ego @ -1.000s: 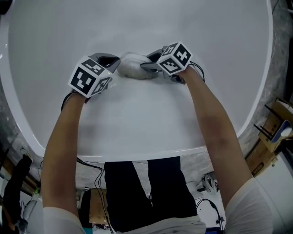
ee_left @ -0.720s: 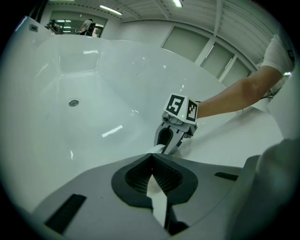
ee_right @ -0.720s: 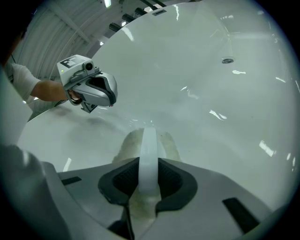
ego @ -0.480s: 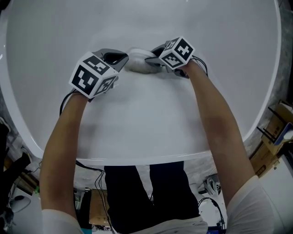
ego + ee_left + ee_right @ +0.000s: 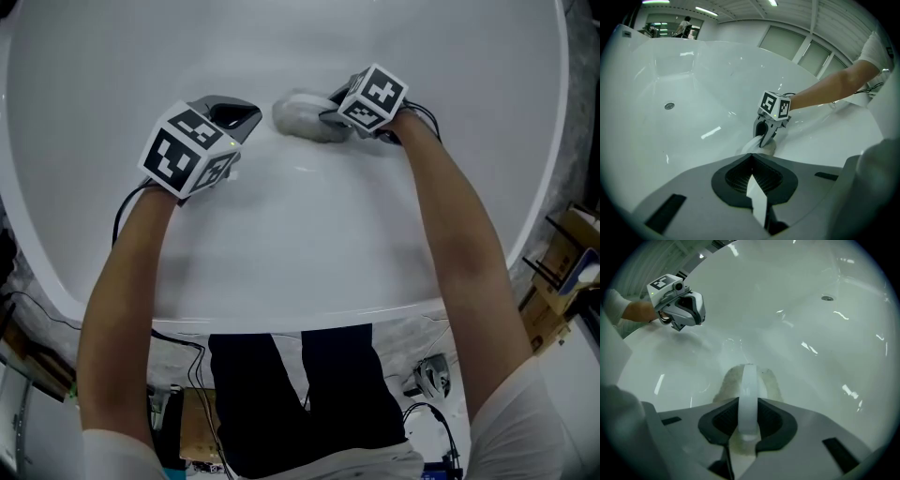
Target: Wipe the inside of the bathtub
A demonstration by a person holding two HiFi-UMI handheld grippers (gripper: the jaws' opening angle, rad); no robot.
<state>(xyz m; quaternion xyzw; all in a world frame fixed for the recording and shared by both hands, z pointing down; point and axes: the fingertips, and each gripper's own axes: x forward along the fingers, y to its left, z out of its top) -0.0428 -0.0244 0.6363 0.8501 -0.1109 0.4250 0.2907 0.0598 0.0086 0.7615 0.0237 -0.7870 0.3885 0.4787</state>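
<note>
- The bathtub (image 5: 309, 272) is white and glossy and fills most of the head view. Both arms reach over its near rim, down onto its sloped inner wall.
- The right gripper (image 5: 321, 117) is inside the bathtub, on the right of the sloped wall, with its marker cube (image 5: 373, 97) facing up.
- Its jaws are closed on the wiping pad (image 5: 298, 114). In the right gripper view a white band (image 5: 749, 390) runs up between the jaws, and the pale, slightly stained pad (image 5: 726, 380) spreads out beneath it.
- The pad lies pressed flat against the bathtub's inner wall, partway down the slope and well inside the near rim.
- The left gripper (image 5: 239, 117) is also inside the bathtub, just to the left of the pad on the same slope but not touching it.
- Its jaws are closed together with nothing between them. The right gripper view shows it from the side (image 5: 689, 310), held a little off the tub surface.
- From the left gripper view, the right gripper (image 5: 765, 136) points down at the tub wall, with the pad (image 5: 752, 146) bunched under its tips.
- The drain (image 5: 669, 106) sits lower in the bathtub, on the basin floor and well away from both grippers. It also shows in the right gripper view (image 5: 827, 298).
- Outside the bathtub, below its near rim, dark cables (image 5: 187, 342) trail across the floor.
- A cardboard box (image 5: 562, 258) stands past the bathtub's right edge.
- Far beyond the bathtub's opposite rim, a person (image 5: 685, 24) stands in a lit room — too small to make out further.
</note>
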